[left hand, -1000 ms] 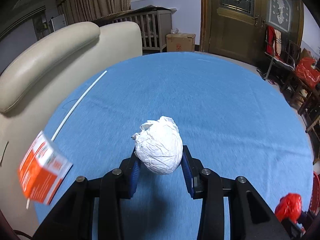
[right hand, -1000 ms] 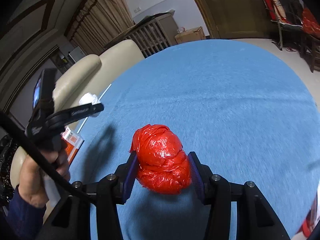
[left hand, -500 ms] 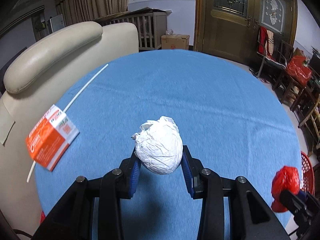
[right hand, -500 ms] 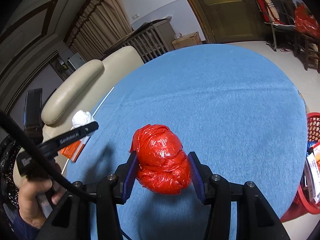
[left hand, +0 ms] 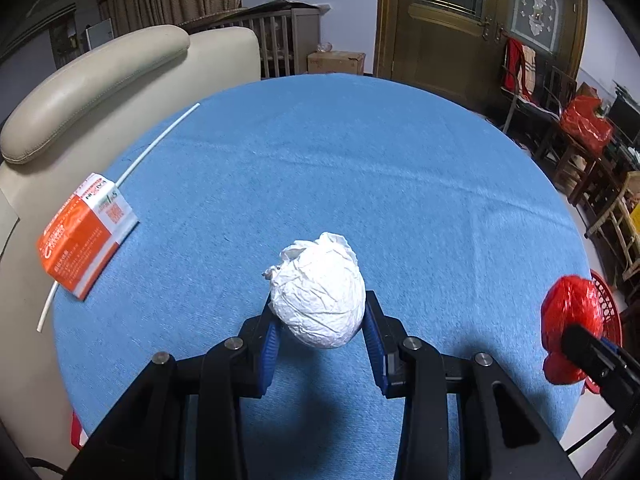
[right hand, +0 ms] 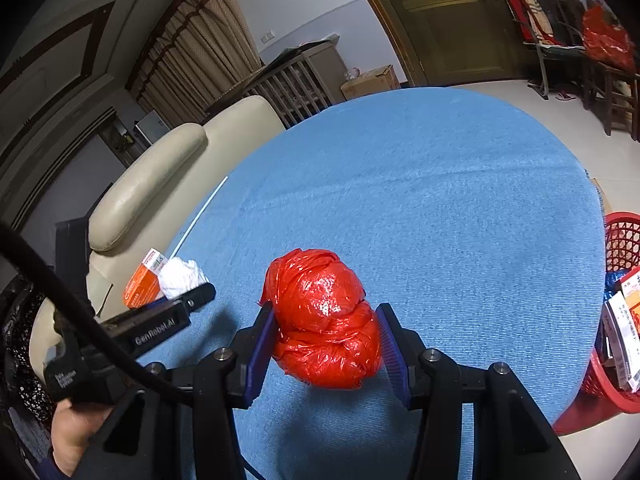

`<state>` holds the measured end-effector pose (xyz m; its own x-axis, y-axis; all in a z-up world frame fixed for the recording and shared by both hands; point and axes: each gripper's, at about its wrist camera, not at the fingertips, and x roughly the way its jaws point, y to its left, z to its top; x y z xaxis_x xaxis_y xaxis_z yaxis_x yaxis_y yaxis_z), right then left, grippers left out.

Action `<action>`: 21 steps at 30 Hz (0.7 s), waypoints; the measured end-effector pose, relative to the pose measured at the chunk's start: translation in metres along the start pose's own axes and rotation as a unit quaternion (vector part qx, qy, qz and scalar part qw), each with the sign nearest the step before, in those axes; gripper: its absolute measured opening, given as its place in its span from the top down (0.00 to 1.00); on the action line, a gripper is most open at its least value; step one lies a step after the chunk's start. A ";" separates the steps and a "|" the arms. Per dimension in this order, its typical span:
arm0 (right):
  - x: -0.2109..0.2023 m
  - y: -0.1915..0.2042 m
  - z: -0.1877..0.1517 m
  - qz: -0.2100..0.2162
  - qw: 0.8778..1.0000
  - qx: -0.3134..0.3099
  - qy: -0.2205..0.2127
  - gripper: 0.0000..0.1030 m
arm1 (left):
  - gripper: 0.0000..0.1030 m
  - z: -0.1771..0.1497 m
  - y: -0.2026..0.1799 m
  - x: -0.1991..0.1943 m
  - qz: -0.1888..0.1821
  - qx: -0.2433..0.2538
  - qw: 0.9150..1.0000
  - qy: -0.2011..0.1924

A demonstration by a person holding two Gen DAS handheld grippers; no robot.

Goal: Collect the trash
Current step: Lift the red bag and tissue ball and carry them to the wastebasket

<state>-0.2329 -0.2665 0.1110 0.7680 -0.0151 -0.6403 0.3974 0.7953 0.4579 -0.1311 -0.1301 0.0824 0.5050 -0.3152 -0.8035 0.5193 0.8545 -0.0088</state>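
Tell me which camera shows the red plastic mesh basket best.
The right wrist view: the red plastic mesh basket beside the blue table shows its lattice wall and packaging inside. The left wrist view catches only a sliver, behind the red plastic bag ball.

Crinkled matt paper ball (left hand: 318, 294), glossy plastic wad (right hand: 326, 318), woven tablecloth (left hand: 360, 184).

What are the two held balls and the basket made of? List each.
White ball: crumpled paper, likely; matte, fine creases.
Red ball: thin plastic film; glossy highlights, twisted folds.
Basket: probably moulded plastic; red open lattice wall.
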 end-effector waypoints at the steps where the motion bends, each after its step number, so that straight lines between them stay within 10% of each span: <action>1: -0.001 -0.001 0.000 0.000 1.000 0.001 -0.001 0.49 | 0.61 -0.001 -0.001 0.000 -0.001 0.000 1.000 0.001; 21: -0.050 -0.055 -0.005 -0.029 0.997 0.054 -0.038 0.49 | 0.61 -0.004 -0.076 0.005 -0.037 0.060 0.997 0.023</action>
<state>-0.2957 -0.3065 0.1151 0.7772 -0.1082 -0.6199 0.4897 0.7226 0.4879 -0.1705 -0.1953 0.0768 0.4314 -0.3547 -0.8295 0.6344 0.7730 -0.0006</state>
